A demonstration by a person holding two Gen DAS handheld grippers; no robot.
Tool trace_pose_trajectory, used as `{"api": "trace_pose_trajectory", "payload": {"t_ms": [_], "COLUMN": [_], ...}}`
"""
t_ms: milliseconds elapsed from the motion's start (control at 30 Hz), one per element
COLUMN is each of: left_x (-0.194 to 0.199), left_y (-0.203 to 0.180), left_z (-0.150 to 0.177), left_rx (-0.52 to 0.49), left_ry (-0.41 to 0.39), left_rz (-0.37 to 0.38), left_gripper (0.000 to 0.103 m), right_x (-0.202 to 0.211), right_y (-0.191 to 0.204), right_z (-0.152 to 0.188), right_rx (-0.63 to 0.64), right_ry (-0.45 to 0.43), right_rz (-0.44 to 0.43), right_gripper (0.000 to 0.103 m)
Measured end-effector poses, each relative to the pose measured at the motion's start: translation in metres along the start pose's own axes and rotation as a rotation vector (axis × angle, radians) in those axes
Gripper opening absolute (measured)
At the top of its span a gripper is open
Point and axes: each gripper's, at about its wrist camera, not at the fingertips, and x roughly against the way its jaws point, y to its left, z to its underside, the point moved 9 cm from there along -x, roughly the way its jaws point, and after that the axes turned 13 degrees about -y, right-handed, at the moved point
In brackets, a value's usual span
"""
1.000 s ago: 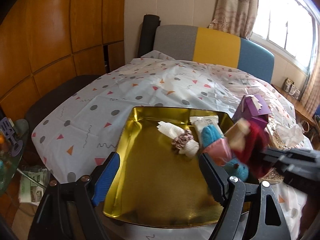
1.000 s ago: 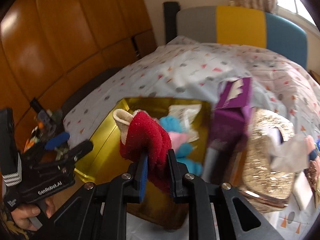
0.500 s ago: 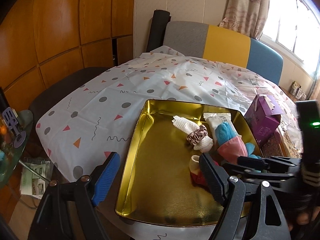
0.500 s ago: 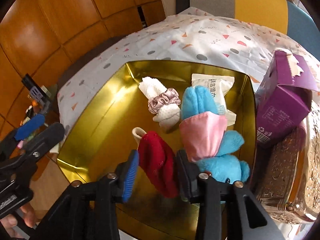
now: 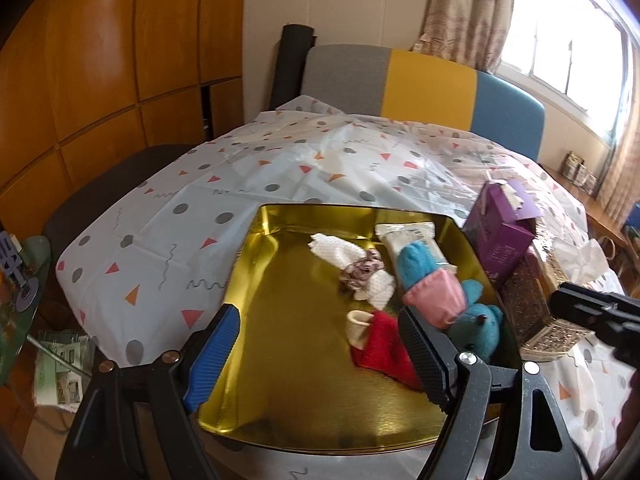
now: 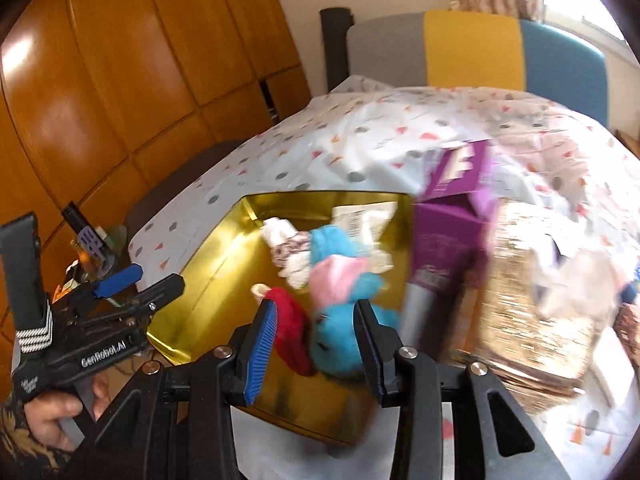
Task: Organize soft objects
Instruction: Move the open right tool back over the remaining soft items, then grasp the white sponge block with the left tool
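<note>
A gold tray (image 5: 248, 280) sits on the patterned tablecloth. In it lie a red sock (image 5: 384, 344) with a cream cuff, a blue and pink plush toy (image 5: 436, 292), a white cloth wrapped in a scrunchie (image 5: 360, 268) and a white packet (image 5: 408, 236). My left gripper (image 5: 320, 344) hovers open over the tray's near edge with nothing between its fingers. My right gripper (image 6: 316, 320) is open and drawn back above the tray's near right corner. The red sock (image 6: 292, 332) and the plush toy (image 6: 340, 320) lie beyond its fingers, free of the pads. The view is blurred.
A purple carton (image 5: 504, 232) and a glittery gold box (image 5: 536, 308) stand right of the tray. A grey, yellow and blue chair back (image 5: 428, 80) is at the table's far side. A cluttered glass side table (image 5: 20, 280) is low on the left.
My right gripper lowered the red sock into the tray, let it go and pulled back to the right. The left gripper stayed open and hardly moved.
</note>
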Motion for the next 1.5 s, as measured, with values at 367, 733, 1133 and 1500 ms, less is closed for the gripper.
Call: {"api": "trace_pose_trajectory", "payload": {"t_ms": [367, 733, 1133, 1500], "left_x": [0.015, 0.046, 0.077, 0.032], "left_y": [-0.069, -0.179, -0.345, -0.449], "left_z": [-0.016, -0.038, -0.010, 0.066], "left_rx": [-0.096, -0.231, -0.371, -0.498], "left_ry": [-0.037, -0.066, 0.049, 0.234], "left_rz": [0.149, 0.402, 0.719, 0.698], "left_gripper": [0.082, 0.082, 0.082, 0.095], "right_x": [0.106, 0.165, 0.190, 0.216], "right_y": [-0.153, -0.344, -0.377, -0.390], "right_z": [-0.014, 0.059, 0.087, 0.085], "right_rx": [-0.147, -0.467, -0.680, -0.797], "right_ry": [-0.145, -0.129, -0.114, -0.198], "right_rz": [0.290, 0.663, 0.731, 0.709], "right_gripper": [0.040, 0.040, 0.040, 0.040]}}
